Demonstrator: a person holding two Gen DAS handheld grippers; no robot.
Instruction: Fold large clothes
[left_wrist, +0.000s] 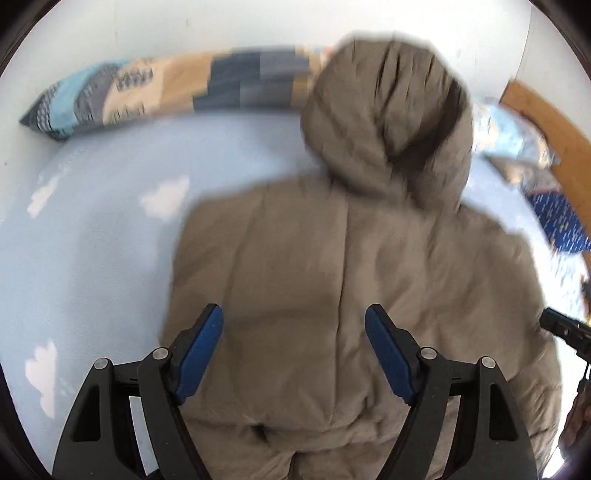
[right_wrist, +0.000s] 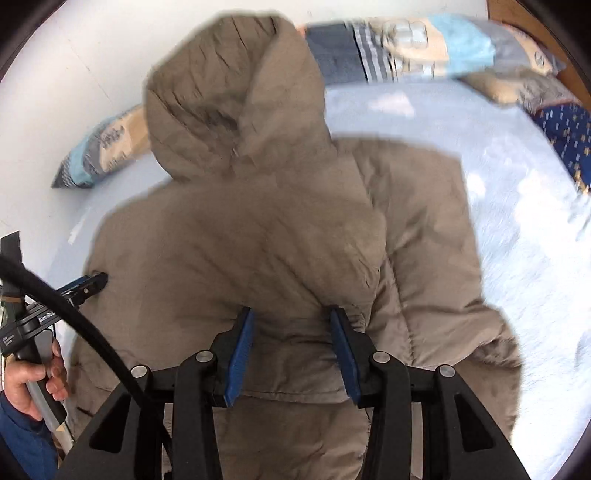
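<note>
Jaws of the left gripper (left_wrist: 294, 325) stand wide apart above the back of the padded jacket (left_wrist: 332, 277), with nothing pinched between the blue pads. On the right gripper (right_wrist: 291, 325) the jaws stand closer together with a ridge of the jacket's fabric between them, near the lower back; whether the pads actually press on it I cannot tell.

The khaki hooded jacket lies spread back-up on the bed (left_wrist: 92, 229), which wears a pale blue sheet printed with white clouds. Its hood (left_wrist: 391, 110) points away from both cameras toward the white wall, overlapping a long patchwork pillow (left_wrist: 147, 92) that runs along the far edge of the bed. A dark blue patterned cloth (right_wrist: 569, 133) sits at the bed's right end, beside a wooden headboard (left_wrist: 546, 122).

In the right wrist view, a hand (right_wrist: 33, 380) in a blue sleeve grips the left gripper's handle at the jacket's left edge, a black cable (right_wrist: 85, 325) curving past it.
</note>
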